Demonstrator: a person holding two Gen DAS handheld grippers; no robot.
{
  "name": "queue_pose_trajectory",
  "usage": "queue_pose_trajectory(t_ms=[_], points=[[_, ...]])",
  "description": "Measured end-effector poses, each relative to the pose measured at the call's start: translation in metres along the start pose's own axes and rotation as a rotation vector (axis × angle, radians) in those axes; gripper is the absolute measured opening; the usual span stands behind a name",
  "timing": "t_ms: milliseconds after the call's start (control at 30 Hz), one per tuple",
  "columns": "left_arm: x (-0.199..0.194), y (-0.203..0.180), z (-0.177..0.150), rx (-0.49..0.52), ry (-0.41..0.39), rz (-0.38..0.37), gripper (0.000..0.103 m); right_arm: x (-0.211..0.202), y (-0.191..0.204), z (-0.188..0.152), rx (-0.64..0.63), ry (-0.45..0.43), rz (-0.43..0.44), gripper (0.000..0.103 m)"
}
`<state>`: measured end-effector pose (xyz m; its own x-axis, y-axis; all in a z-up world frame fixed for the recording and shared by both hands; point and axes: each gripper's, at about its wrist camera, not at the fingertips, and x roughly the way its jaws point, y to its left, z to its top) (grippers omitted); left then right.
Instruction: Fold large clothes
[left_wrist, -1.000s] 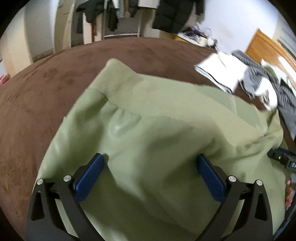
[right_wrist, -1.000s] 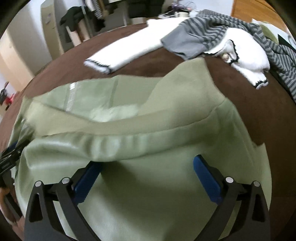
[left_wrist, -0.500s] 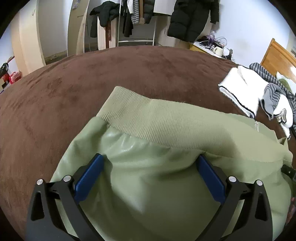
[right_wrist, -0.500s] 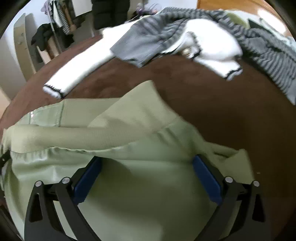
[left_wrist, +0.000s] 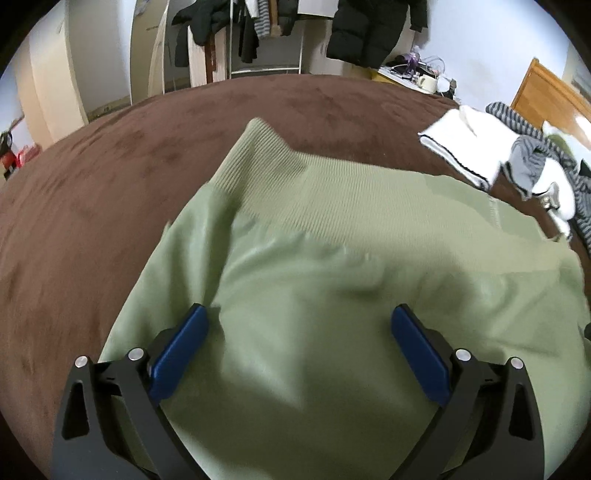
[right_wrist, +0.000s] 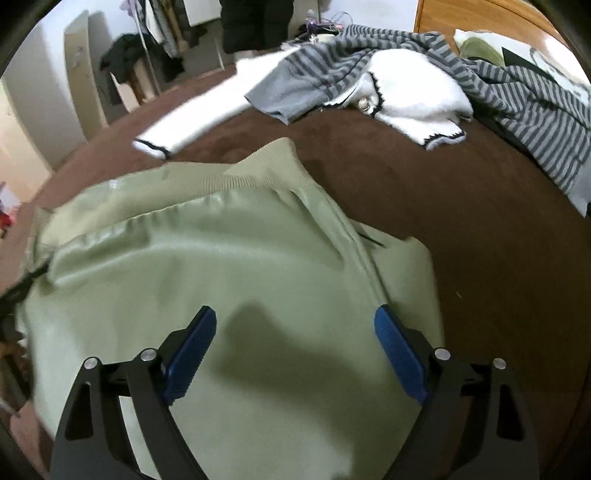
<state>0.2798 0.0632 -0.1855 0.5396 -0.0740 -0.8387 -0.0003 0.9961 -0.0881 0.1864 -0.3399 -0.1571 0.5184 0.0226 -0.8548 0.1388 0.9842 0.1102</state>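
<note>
- Green, smooth-faced jacket with a ribbed knit hem (left_wrist: 332, 258) lies bunched on the brown plush bed cover (left_wrist: 92, 192), directly beneath both sets of tongs.
- Left tongs (left_wrist: 300, 326) stand wide apart over the cloth, with nothing pinched between the blue pads.
- Right tongs (right_wrist: 295, 325) also stand apart; they have just been closing a little, yet no fold is caught between them and the fabric lies flat below.
- Risk: the shiny fabric looks slippery, so a shallow pinch could slide off and let the fold collapse.
- Risk: the layers are already rumpled near the ribbed hem (right_wrist: 266, 166), so grabbing only the top layer would likely drag it askew and skew the fold.
- Risk: the far pile lies near enough that a broad sweep might snag it.
- Count: one green jacket; two pairs of tongs; one white fuzzy cardigan with black trim (right_wrist: 417, 99); one grey striped knit garment (right_wrist: 517, 110); several dark garments hang in the background, too blurred to count.
</note>
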Motion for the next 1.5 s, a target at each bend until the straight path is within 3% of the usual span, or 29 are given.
queue_pose_trajectory(t_ms=[100, 200, 367, 500, 567, 600, 667, 733, 900, 1000, 1167, 1233, 1300, 1400, 1500], points=[[-0.029, 0.013, -0.012, -0.043, 0.010, -0.034, 0.097, -0.030, -0.021, -0.018, 0.007, -0.008, 0.049, 0.087], [-0.057, 0.028, -0.027, -0.041, 0.012, -0.017, 0.097, -0.045, -0.038, -0.032, 0.018, 0.014, 0.090, 0.081], [-0.077, 0.046, -0.055, 0.018, 0.054, 0.022, 0.097, -0.043, -0.043, -0.051, -0.002, 0.107, 0.144, 0.064], [-0.076, 0.050, -0.071, 0.074, 0.098, 0.019, 0.097, -0.036, -0.038, -0.056, -0.042, 0.123, 0.134, 0.064], [-0.072, 0.049, -0.075, 0.084, 0.125, 0.007, 0.097, -0.026, -0.039, -0.054, -0.038, 0.138, 0.134, 0.051], [-0.069, 0.050, -0.076, 0.074, 0.141, -0.006, 0.097, -0.023, -0.040, -0.053, -0.035, 0.140, 0.138, 0.028], [-0.064, 0.051, -0.078, 0.063, 0.159, -0.002, 0.097, -0.018, -0.040, -0.052, -0.014, 0.155, 0.170, 0.009], [-0.064, 0.050, -0.077, 0.048, 0.165, 0.004, 0.097, -0.026, -0.034, -0.052, -0.038, 0.133, 0.167, 0.004], [-0.080, 0.055, -0.066, -0.033, 0.130, -0.042, 0.097, -0.065, -0.034, -0.058, -0.014, 0.070, 0.155, 0.003], [-0.083, 0.053, -0.066, -0.034, 0.139, -0.059, 0.097, -0.075, -0.043, -0.074, 0.038, 0.108, 0.151, 0.004], [-0.066, 0.044, -0.073, 0.049, 0.187, -0.005, 0.097, -0.051, -0.050, -0.098, 0.060, 0.190, 0.108, 0.008], [-0.065, 0.040, -0.075, 0.077, 0.187, 0.014, 0.097, -0.049, -0.047, -0.094, 0.055, 0.199, 0.094, 0.016], [-0.071, 0.039, -0.072, 0.077, 0.174, 0.011, 0.097, -0.056, -0.043, -0.088, 0.025, 0.192, 0.067, 0.035], [-0.088, 0.037, -0.062, 0.047, 0.129, -0.045, 0.097, -0.076, -0.039, -0.074, -0.010, 0.139, 0.044, 0.039], [-0.094, 0.024, -0.047, 0.081, 0.103, -0.055, 0.097, -0.097, -0.030, -0.049, -0.030, 0.072, 0.058, 0.044]])
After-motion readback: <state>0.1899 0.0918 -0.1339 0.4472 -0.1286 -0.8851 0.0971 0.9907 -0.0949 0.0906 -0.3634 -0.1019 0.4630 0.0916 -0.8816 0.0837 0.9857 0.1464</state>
